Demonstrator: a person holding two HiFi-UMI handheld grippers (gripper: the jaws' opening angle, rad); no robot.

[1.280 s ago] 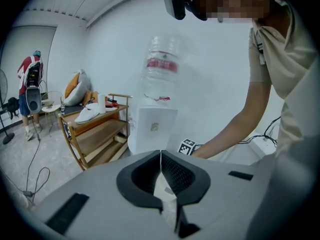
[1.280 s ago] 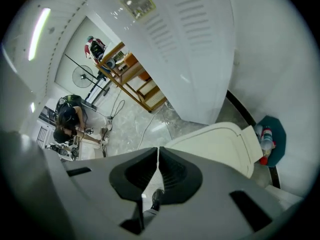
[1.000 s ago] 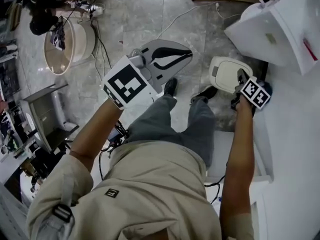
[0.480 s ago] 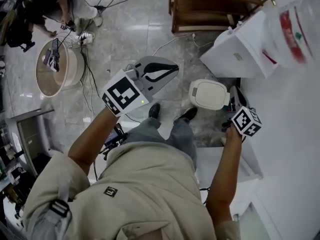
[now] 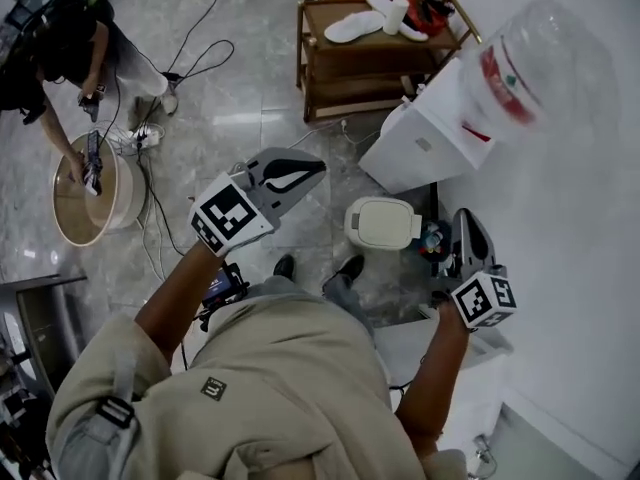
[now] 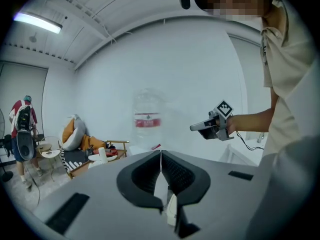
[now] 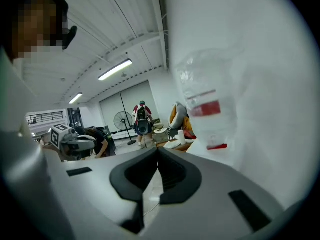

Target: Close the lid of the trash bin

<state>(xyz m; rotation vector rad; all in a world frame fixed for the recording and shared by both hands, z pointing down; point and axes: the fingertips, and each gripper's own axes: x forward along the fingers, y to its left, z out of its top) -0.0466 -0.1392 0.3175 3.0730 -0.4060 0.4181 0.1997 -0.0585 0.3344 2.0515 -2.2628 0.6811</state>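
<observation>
The trash bin (image 5: pixel 383 224) stands on the stone floor (image 5: pixel 250 88), just ahead of our feet and beside the water dispenser (image 5: pixel 420 143). From above its lid (image 5: pixel 390 216) looks flat and down, so we judge the closing done or nearly so.

Our right gripper (image 5: pixel 468 226) hangs just right of the bin, fingers pressed together on nothing. Our left gripper (image 5: pixel 312 168) hovers apart to the left, fingers likewise together and empty.

If the lid is not fully seated, a push near its edge could tip or slide the bin against the dispenser.

We count one bin, two grippers, one dispenser with one bottle (image 5: pixel 540 68), one wooden shelf (image 5: pixel 370 38), and one other person (image 5: pixel 70 38) in the head view.
</observation>
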